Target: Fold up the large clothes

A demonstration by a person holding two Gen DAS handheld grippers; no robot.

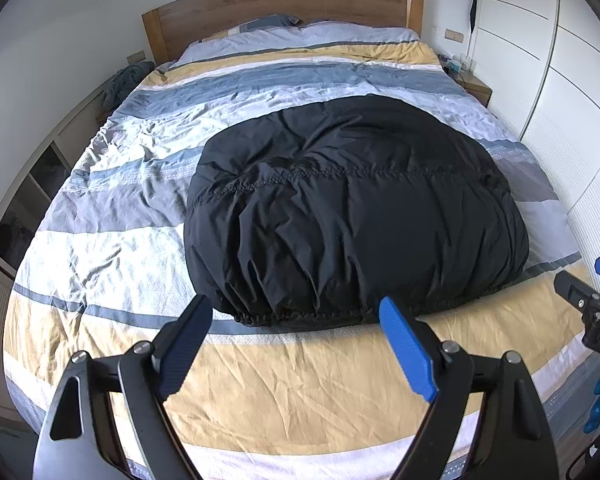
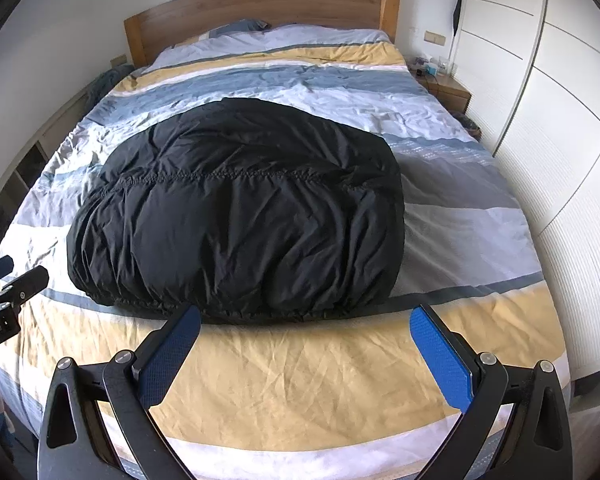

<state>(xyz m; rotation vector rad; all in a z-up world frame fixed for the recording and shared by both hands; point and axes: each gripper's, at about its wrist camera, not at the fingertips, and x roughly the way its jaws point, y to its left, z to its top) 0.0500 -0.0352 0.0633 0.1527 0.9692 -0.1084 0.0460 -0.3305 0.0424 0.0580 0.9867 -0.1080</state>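
Black and puffy, the padded jacket (image 1: 352, 208) lies folded into a thick bundle on the striped duvet (image 1: 112, 240) of the bed, roughly in the middle of its width and nearer the foot than the wooden headboard (image 1: 276, 4). A line of gathered stitching runs across the bundle from side to side, and an elasticated hem forms its near edge, resting where a grey stripe meets the broad yellow band of the cover. The left gripper (image 1: 296, 312) hangs above that yellow band, just short of the hem, with its blue-padded fingers (image 1: 408, 344) spread wide and nothing between them. The right gripper (image 2: 306, 320) hovers likewise before the jacket (image 2: 240, 208) — its fingers (image 2: 440, 356) are wide apart too, and neither touches the cloth. Each camera catches the other tool at its edge: the right one at the far right of the left view, the left one at the far left of the right view. White wardrobe doors (image 2: 548, 92) run along the right side of the bed, a small wooden nightstand (image 2: 448, 90) stands beside the headboard there, and low open shelving (image 1: 32, 196) lines the left wall — a dark bluish cloth (image 1: 124, 80) is heaped on its far end.
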